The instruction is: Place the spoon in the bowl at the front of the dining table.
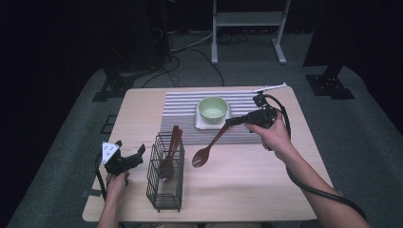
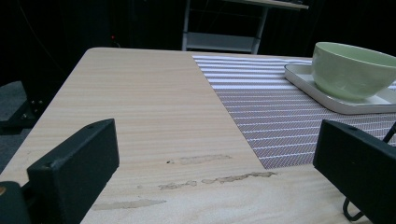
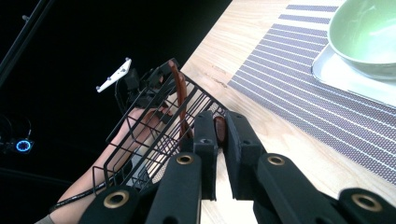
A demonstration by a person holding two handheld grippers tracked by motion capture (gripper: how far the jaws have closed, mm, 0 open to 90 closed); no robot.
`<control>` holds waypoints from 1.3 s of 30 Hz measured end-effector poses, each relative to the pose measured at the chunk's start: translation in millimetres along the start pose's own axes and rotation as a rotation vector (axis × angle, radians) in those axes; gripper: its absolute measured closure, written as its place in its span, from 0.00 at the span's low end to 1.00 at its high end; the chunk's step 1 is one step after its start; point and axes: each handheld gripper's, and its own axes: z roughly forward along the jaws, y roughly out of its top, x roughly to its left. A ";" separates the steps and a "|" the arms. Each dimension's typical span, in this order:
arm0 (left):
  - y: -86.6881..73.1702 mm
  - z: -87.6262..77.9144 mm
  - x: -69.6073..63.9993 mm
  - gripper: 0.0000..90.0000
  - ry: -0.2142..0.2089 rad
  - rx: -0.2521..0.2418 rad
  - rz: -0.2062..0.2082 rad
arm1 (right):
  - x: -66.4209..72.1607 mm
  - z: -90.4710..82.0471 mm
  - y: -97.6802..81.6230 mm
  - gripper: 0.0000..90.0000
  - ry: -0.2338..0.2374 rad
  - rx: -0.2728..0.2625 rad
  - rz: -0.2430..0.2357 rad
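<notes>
A dark brown wooden spoon [image 1: 205,153] hangs slanted over the table, bowl end low beside the black wire basket [image 1: 165,173]. My right gripper [image 1: 231,121] is shut on the top of its handle, just in front of the green bowl [image 1: 212,109]. In the right gripper view the jaws [image 3: 219,140] pinch the reddish handle end [image 3: 219,127]. My left gripper [image 1: 130,146] rests open on the table left of the basket. In the left gripper view its jaws [image 2: 215,158] stand wide with bare tabletop between them.
The green bowl [image 2: 350,70] sits on a white square tray [image 2: 327,100] on a striped placemat [image 2: 261,107]. The basket [image 3: 154,126] holds other brown utensils [image 1: 172,142]. Dark floor and a metal stand [image 1: 247,21] lie beyond the far edge.
</notes>
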 end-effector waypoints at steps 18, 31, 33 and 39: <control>0.0 -0.1 0.5 0.00 -0.001 0.002 0.002 | -6.6 0.7 6.6 0.92 -0.016 -0.023 0.010; 0.0 -0.1 0.7 0.00 -0.002 0.000 0.000 | -9.8 1.3 10.0 0.92 -0.027 -0.028 0.014; 0.0 -0.1 0.3 0.00 -0.001 0.000 -0.001 | -10.7 0.0 11.9 0.92 -0.030 -0.034 0.017; 0.0 -0.1 0.3 0.00 -0.002 -0.001 -0.001 | -12.4 -0.9 14.0 0.92 -0.037 -0.042 0.019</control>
